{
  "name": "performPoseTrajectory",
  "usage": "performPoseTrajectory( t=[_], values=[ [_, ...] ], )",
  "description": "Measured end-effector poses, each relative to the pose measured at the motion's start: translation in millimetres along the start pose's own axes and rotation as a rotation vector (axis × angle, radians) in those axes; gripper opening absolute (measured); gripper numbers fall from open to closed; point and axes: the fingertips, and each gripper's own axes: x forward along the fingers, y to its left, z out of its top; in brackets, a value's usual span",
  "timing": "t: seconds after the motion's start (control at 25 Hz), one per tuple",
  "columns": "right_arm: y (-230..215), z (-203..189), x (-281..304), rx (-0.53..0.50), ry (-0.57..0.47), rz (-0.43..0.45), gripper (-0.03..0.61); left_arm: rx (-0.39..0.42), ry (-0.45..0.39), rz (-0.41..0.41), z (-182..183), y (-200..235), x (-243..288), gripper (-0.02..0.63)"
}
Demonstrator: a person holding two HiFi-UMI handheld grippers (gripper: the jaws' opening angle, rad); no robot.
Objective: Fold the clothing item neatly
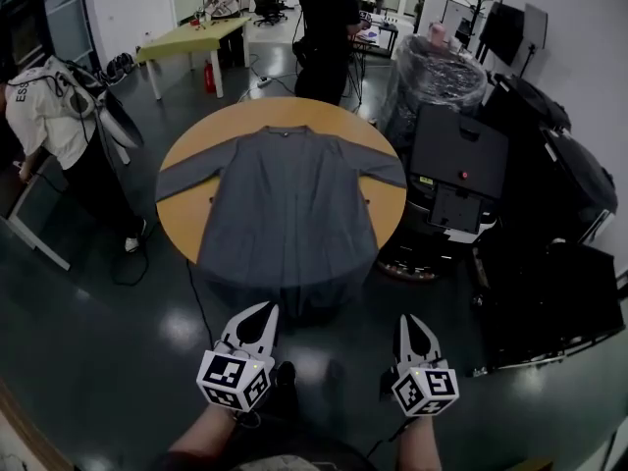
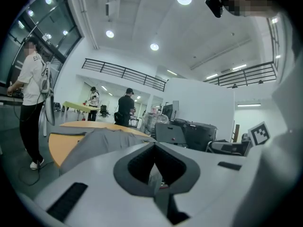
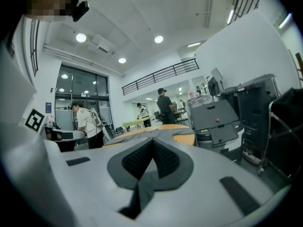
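Garment (image 1: 290,214) flat on table (image 1: 385,202)

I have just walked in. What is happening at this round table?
A person holds a two-jaw gripper in each hand and faces a round wooden table. A grey long-sleeved garment lies spread flat on it, sleeves out, its hem reaching over the near edge. Nothing is folded yet. The left gripper and the right gripper are short of the table, jaws shut and empty.

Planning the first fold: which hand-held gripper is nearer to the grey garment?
Left. Left hand-held gripper: just short of the grey garment. Right hand-held gripper: beyond its right corner.
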Motion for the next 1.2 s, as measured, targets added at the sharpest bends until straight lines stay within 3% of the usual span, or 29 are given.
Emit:
performPoseTrajectory(
  t=[0.6,0.92,1.2],
  values=[
    [-22,32,171,-0.017,0.014,-0.046,-0.011,-0.012,0.007,-0.044,40,94,142,0.008],
    [-66,38,205,-0.006,0.026,-0.066,-0.011,-0.027,0.053,-0.048,31,88,191,0.008],
    [-132,55,264,0.000,0.045,0.012,-0.011,-0.022,0.027,0.030,46,64,259,0.008]
  ],
)
